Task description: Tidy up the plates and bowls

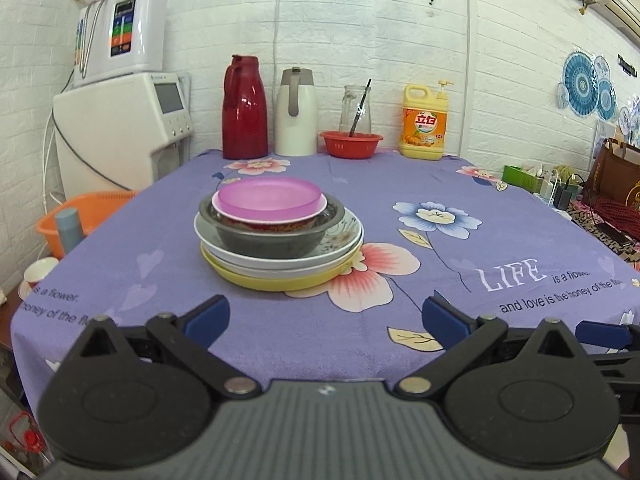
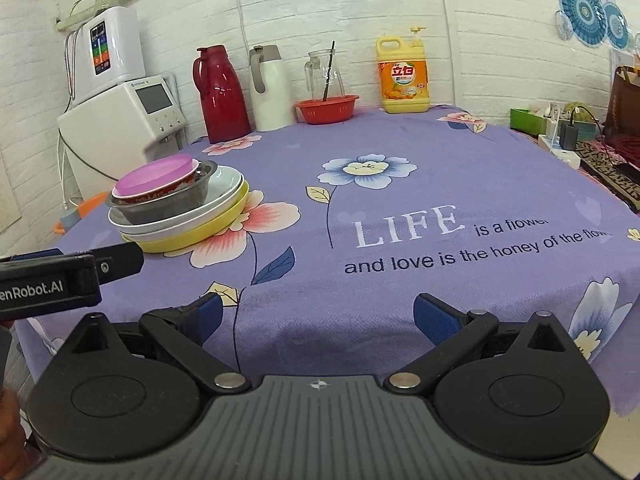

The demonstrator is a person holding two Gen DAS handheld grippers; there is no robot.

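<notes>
One stack of dishes stands on the purple flowered tablecloth. From the bottom: a yellow plate, white plates, a grey metal bowl, a red-patterned white bowl and a pink plate on top. The same stack sits at the left in the right wrist view, pink plate uppermost. My left gripper is open and empty, short of the stack at the table's near edge. My right gripper is open and empty, to the right of the stack. The left gripper's finger shows at the left edge.
Along the back wall stand a red thermos, a white thermos, a glass jug behind a red basket, and a yellow detergent bottle. A white dispenser and an orange basin are left of the table. Clutter lies at the right.
</notes>
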